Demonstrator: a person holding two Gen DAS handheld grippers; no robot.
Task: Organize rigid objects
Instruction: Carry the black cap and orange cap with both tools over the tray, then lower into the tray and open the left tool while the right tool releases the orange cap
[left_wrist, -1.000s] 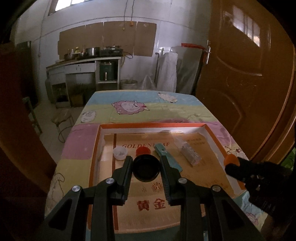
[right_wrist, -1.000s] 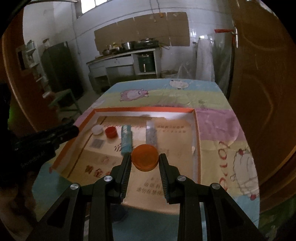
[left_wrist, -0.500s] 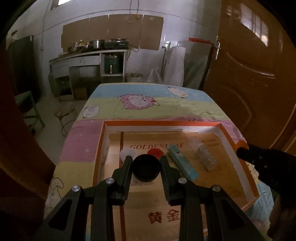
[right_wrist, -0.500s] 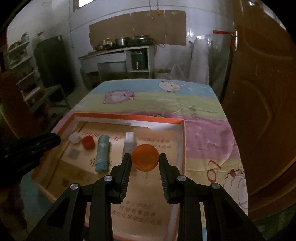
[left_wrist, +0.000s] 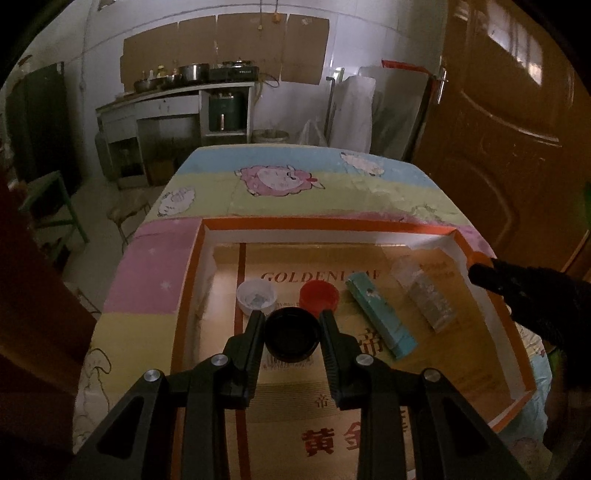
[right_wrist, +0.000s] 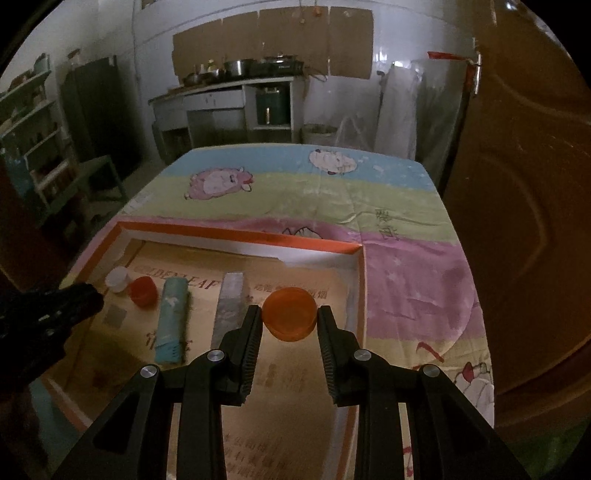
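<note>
My left gripper is shut on a black round cap, held over the left part of an orange-rimmed shallow box. Just beyond it on the box floor lie a white cap and a red cap, then a teal stick-shaped pack and a clear wrapped pack. My right gripper is shut on an orange round cap over the box's right part, next to the clear pack and teal pack. The red cap and white cap sit at the left.
The box rests on a table with a pastel sheep-print cloth. The other gripper shows dark at the right edge of the left view and at the left of the right view. A brown door stands close on the right.
Both grippers have moved down and farther over the box with their caps still gripped. The items on the box floor look nearer; they lie where they were.
</note>
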